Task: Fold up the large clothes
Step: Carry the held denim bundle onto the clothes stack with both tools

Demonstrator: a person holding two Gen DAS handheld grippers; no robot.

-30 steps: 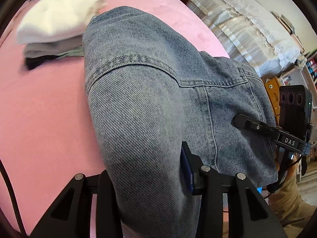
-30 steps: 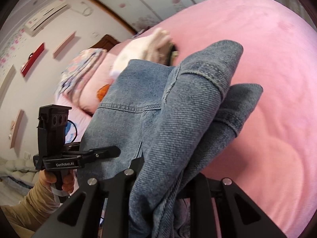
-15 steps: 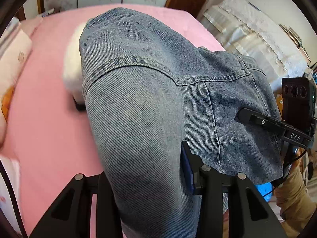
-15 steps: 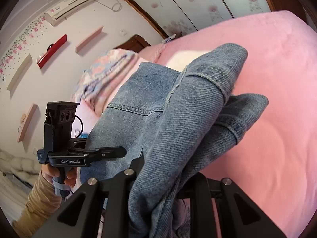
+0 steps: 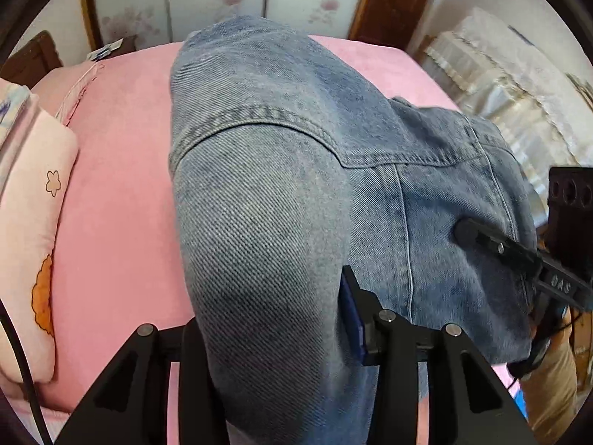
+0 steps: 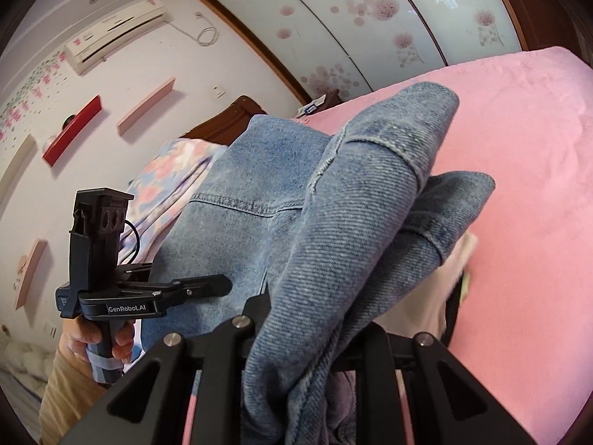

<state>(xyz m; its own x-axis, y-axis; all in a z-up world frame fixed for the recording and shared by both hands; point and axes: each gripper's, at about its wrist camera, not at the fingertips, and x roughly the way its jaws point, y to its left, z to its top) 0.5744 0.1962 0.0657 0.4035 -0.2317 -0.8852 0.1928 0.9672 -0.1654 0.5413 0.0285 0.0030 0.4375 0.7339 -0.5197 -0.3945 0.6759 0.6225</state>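
A folded blue denim garment (image 5: 281,170) hangs between my two grippers above the pink bed (image 5: 122,170). My left gripper (image 5: 274,315) is shut on one end of the denim, which drapes over its fingers. My right gripper (image 6: 307,319) is shut on the other end; the denim (image 6: 355,222) bunches over it with two folded flaps sticking out. The right gripper also shows in the left wrist view (image 5: 493,244), pressed into the cloth. The left gripper also shows in the right wrist view (image 6: 200,285).
A pale folded stack of clothes (image 6: 437,289) lies on the bed under the denim at the right. A pink pillow (image 5: 33,230) and a floral quilt (image 6: 166,181) lie at the bed's left. A lace-covered piece of furniture (image 5: 511,104) stands right of the bed.
Both grippers have lifted and carried the denim forward over the bed. The white stack of clothes has passed from ahead to under the garment; both views tilted up toward the wall.
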